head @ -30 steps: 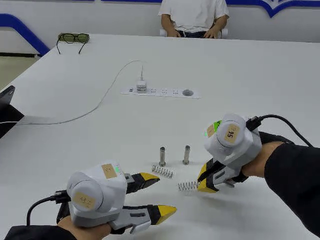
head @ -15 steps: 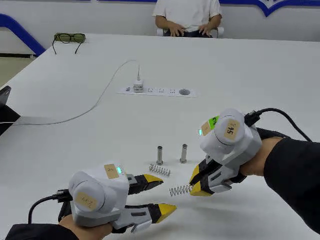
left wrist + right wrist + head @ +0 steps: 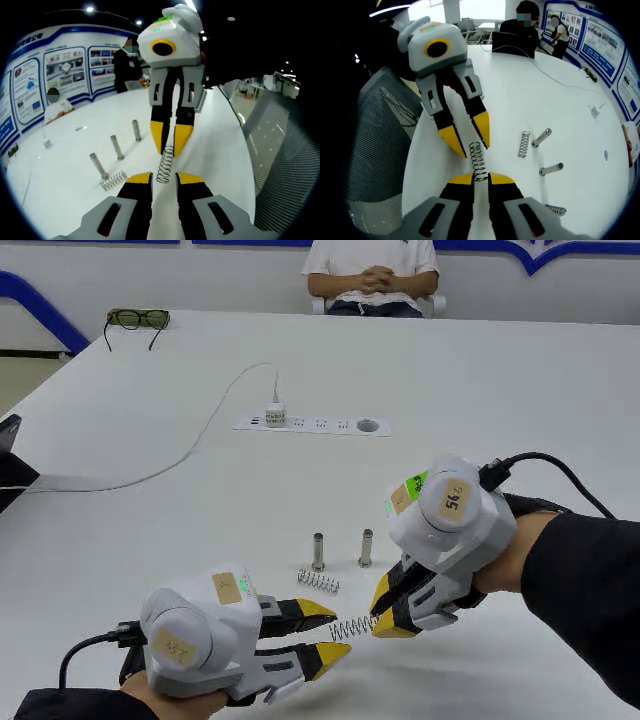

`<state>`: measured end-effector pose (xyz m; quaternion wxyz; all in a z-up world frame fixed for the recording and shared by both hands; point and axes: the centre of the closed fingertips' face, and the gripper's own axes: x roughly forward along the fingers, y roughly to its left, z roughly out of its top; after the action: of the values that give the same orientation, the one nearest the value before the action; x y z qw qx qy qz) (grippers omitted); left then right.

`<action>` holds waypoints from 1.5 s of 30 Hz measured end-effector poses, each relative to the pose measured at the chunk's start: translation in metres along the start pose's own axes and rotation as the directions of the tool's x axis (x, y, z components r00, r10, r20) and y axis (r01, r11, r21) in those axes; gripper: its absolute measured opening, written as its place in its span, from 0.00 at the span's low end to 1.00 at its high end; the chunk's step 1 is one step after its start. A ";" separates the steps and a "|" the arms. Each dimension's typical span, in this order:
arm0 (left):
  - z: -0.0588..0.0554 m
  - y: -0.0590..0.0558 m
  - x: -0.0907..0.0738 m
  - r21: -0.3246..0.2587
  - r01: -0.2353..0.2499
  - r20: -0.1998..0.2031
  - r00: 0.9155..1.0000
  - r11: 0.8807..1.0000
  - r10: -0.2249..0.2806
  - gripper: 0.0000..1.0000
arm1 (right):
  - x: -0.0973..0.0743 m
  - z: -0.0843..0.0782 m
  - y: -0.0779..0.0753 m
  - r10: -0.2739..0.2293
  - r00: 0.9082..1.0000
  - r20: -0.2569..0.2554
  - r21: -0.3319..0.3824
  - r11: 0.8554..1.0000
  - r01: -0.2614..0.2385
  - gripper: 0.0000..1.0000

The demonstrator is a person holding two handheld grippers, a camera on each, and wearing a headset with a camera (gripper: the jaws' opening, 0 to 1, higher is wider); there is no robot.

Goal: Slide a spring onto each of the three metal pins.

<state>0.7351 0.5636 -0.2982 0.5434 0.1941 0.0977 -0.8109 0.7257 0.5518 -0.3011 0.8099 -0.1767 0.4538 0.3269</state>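
One spring [image 3: 352,626] is pinched by the right gripper [image 3: 380,620], left gripper [image 3: 340,628] narrowly parted; sticker [image 3: 454,500] digits blurred.

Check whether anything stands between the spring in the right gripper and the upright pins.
Nothing solid does. The spring, clamped by the right gripper, has bare table between it and the pins. A loose spring lies flat beside one pin's base, and the open left gripper flanks the held spring's free end.
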 end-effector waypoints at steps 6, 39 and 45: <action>0.000 -0.001 0.001 0.017 0.005 -0.005 1.000 1.000 -0.004 0.13 | 0.000 0.002 0.003 0.006 1.000 -0.001 -0.004 1.000 -0.006 0.11; -0.001 -0.004 -0.001 0.043 0.009 -0.016 1.000 0.999 -0.009 0.11 | -0.015 0.039 0.011 -0.017 0.998 0.066 -0.064 0.998 0.021 0.11; 0.001 -0.006 0.000 0.042 0.010 -0.012 1.000 0.999 -0.009 0.11 | -0.015 0.046 0.013 -0.015 0.997 0.082 -0.070 0.997 0.021 0.11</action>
<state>0.7298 0.5654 -0.2981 0.5347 0.2100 0.0848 -0.8141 0.7398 0.5827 -0.2640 0.8238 -0.1962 0.4069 0.3424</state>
